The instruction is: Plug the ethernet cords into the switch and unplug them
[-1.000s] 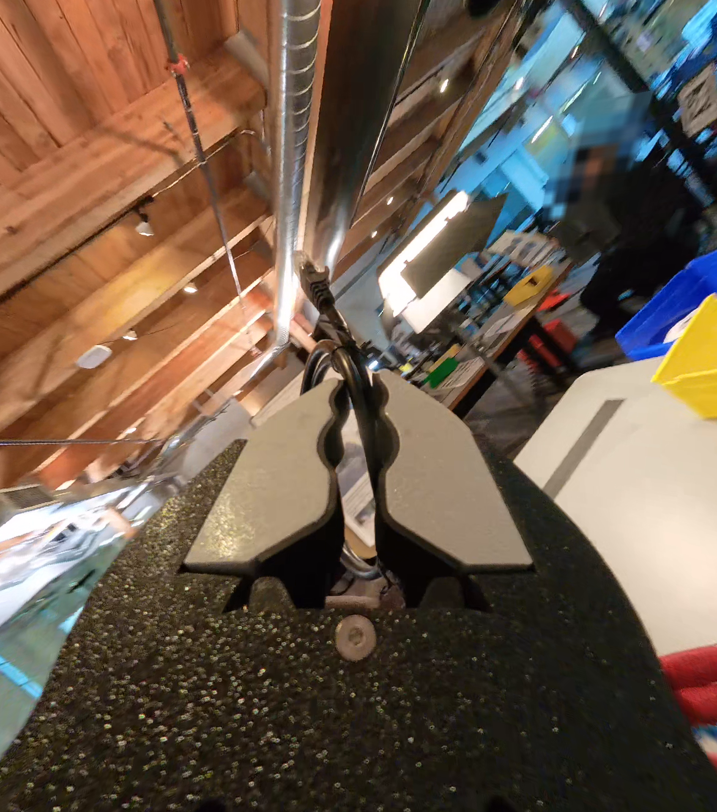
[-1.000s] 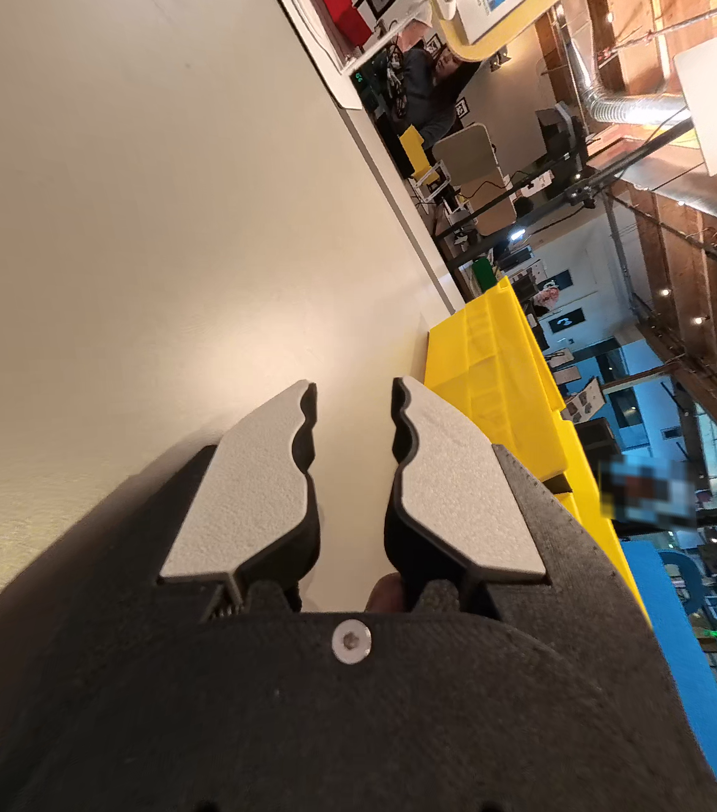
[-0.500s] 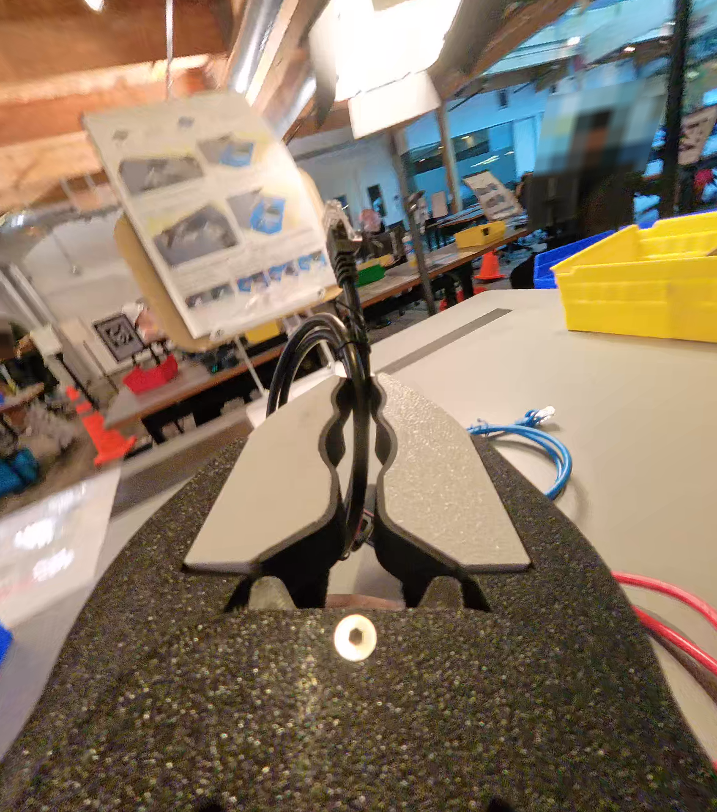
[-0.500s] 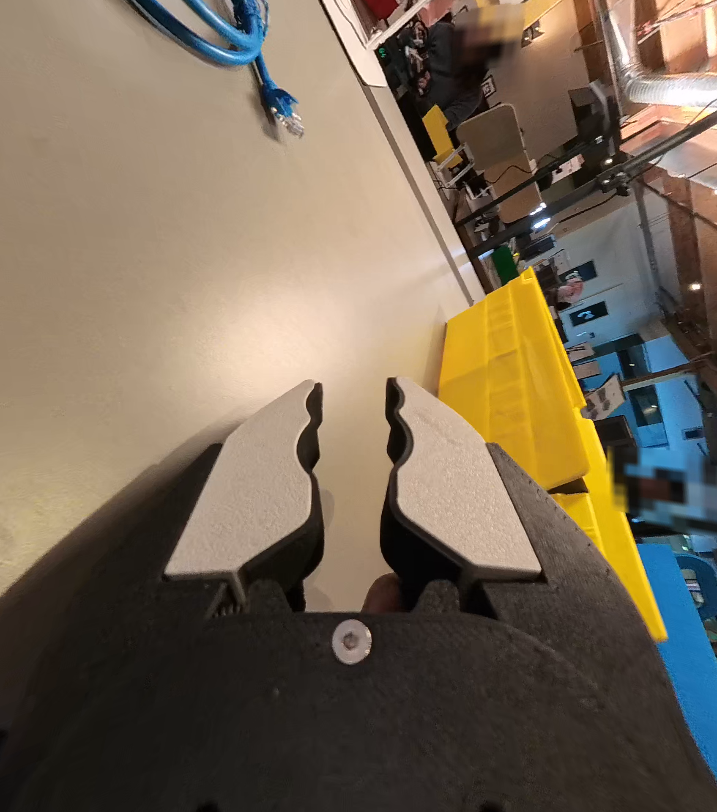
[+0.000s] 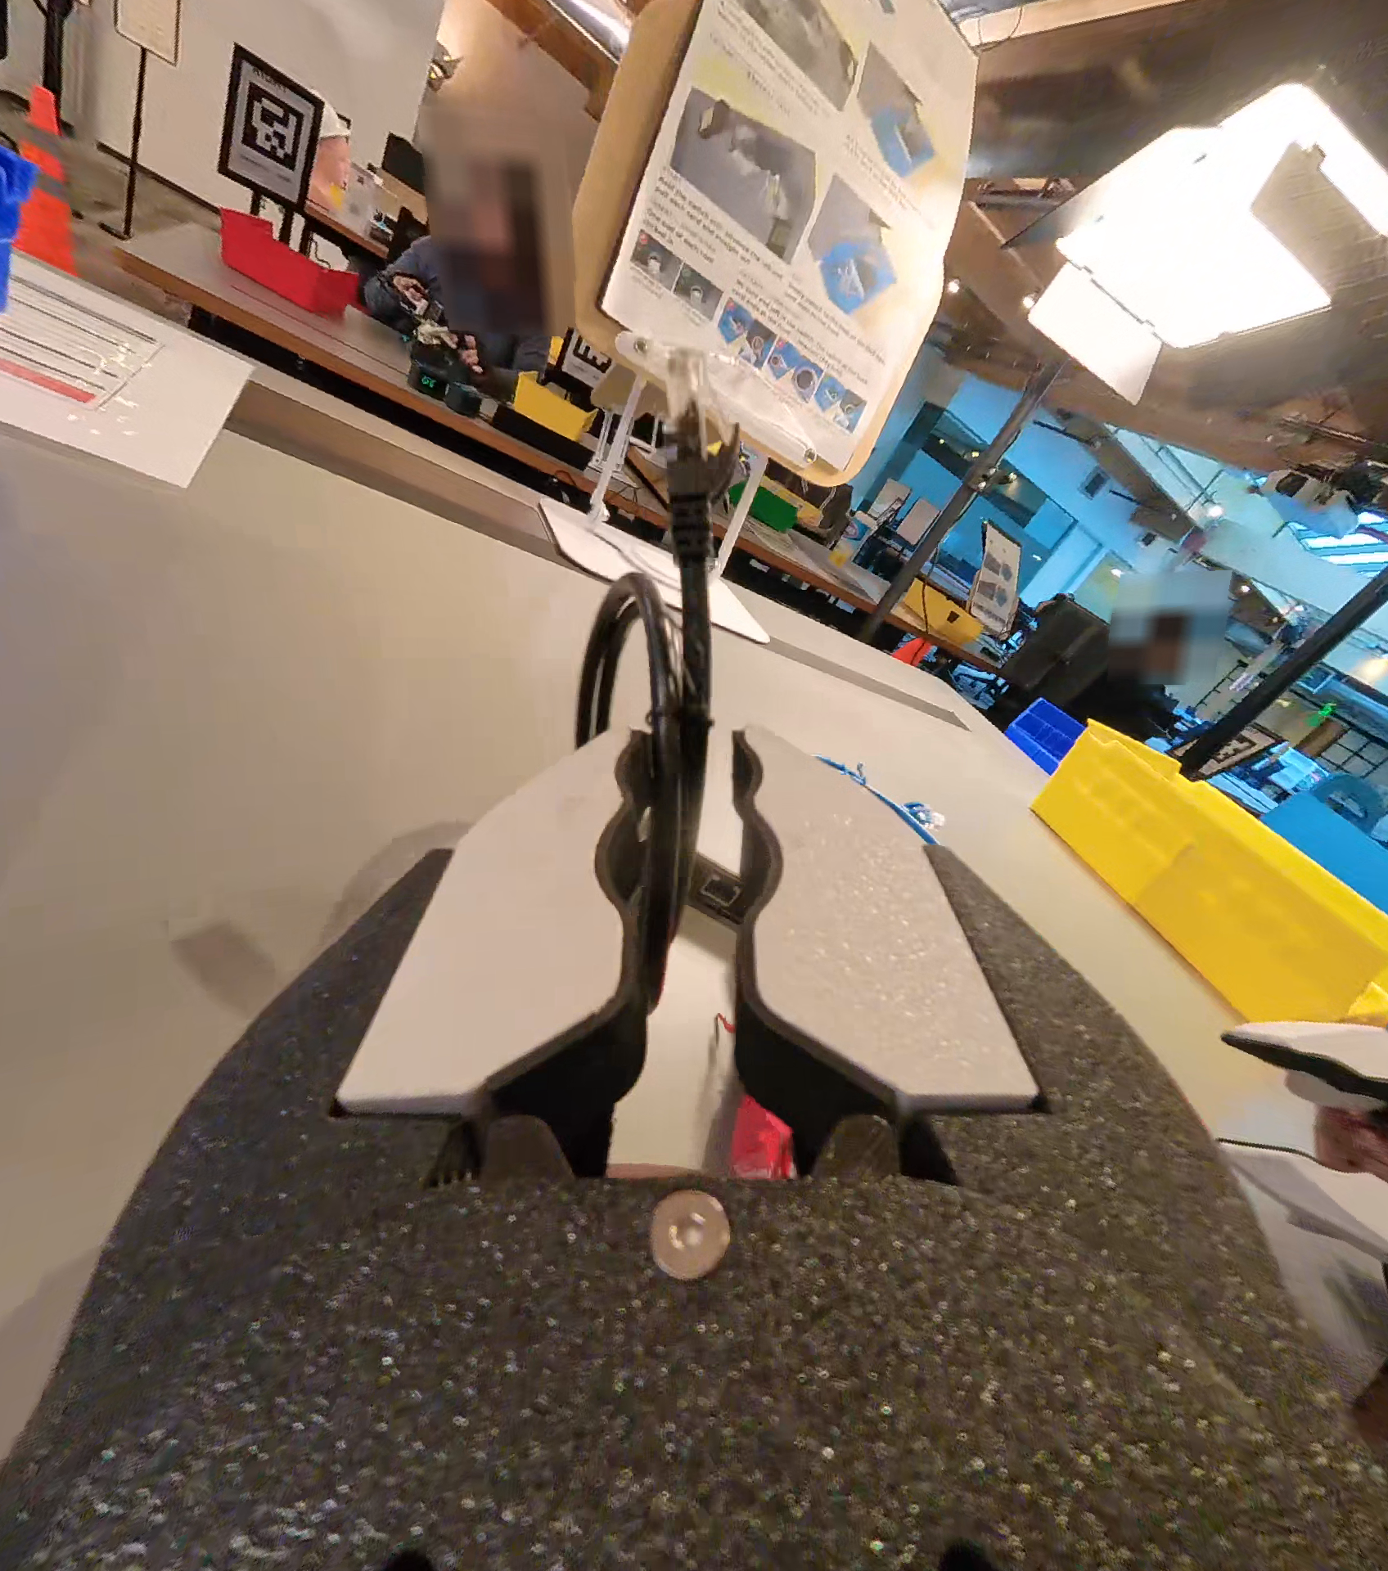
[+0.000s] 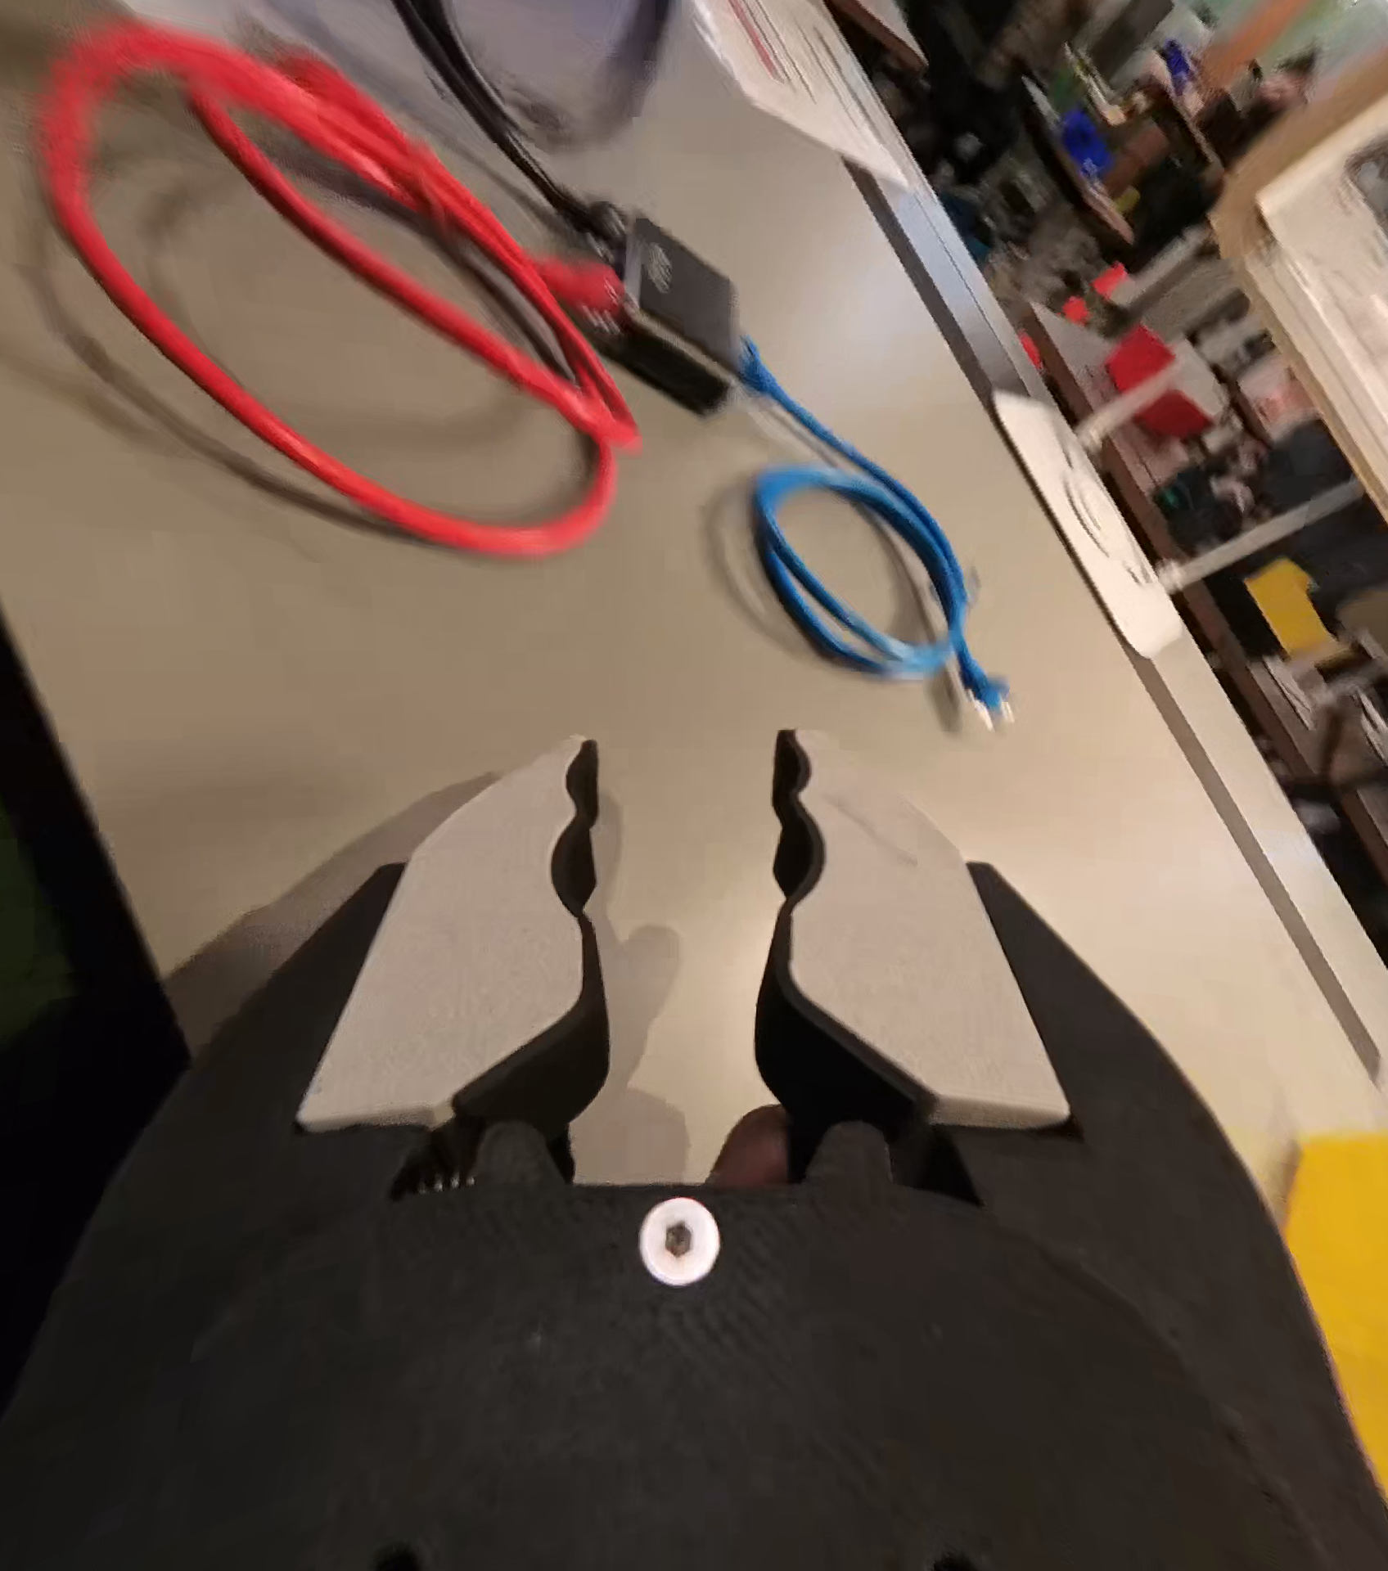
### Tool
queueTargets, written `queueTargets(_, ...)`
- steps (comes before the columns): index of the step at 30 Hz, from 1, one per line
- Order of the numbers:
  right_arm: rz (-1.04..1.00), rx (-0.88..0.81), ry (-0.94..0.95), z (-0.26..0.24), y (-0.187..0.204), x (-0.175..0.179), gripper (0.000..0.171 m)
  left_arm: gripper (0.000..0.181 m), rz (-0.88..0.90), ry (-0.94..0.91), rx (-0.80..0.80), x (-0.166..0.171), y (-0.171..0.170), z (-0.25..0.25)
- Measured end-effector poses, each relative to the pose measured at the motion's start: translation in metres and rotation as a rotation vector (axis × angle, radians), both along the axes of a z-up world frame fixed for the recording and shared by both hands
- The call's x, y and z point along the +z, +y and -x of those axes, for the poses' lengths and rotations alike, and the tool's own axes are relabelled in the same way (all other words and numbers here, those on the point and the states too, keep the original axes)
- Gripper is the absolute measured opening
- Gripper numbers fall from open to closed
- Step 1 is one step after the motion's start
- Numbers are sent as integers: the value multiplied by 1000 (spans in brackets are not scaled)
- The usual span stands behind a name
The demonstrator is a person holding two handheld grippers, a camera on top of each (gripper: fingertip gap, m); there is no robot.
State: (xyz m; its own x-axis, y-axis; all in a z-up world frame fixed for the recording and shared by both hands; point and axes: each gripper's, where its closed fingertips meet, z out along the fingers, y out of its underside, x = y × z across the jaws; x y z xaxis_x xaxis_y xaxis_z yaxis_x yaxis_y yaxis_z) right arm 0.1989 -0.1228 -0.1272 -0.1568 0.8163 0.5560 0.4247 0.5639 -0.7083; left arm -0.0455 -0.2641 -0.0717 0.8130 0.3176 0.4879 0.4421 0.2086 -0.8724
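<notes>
Standing apart around a thin black ethernet cord (image 5: pixel 695 595), the grey-padded fingers of the left gripper (image 5: pixel 682 748) now show table through the gap on the cord's right side. Half a second ago they pinched it tightly. The cord leans on the left finger, and I cannot tell whether it is still held. Its clear plastic plug (image 5: pixel 684 378) points up and away, above the matte grey table (image 6: pixel 333 723).

The right gripper (image 6: pixel 682 757) is spread wide and empty, wider than before, and has swung to face the work.

Farther off lies the small black box-shaped switch (image 6: pixel 678 310). A looped red cord (image 6: pixel 316 357) enters its left side and a coiled blue cord (image 6: pixel 861 578) its right side, the blue cord's free plug lying nearer.

I judge the black plug comes next, and it needs levelling toward a port first.
</notes>
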Motion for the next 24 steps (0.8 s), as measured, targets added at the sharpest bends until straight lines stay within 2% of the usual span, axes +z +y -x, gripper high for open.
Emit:
queueTargets(3,83,188,43,29,-56,15,46,33,26,-11,-23,-4,-6,-7)
queueTargets(6,194,359,87,48,-107,31,61,49,28,-11,10,-4,-14,-7)
queueTargets(8,179,381,92,61,-122,32,78,60,48,0,36,-5,-19,-7)
queueTargets(10,94,356,66,73,-126,23,87,64,64,26,72,-4,-23,-7)
queueTargets(12,-40,281,17,83,-117,6,74,64,87,78,101,-1,-27,-7)
queueTargets(15,-230,224,-95,77,-97,-25,20,63,137,182,137,3,-30,-8)
queueTargets(16,-260,216,-118,72,-91,-31,11,59,150,219,132,4,-28,-11)
queueTargets(20,-261,167,-129,46,-56,-30,12,57,181,286,68,5,-17,-23)
queueTargets(24,-266,-2,-140,13,14,-16,17,63,185,292,21,4,-11,-32)
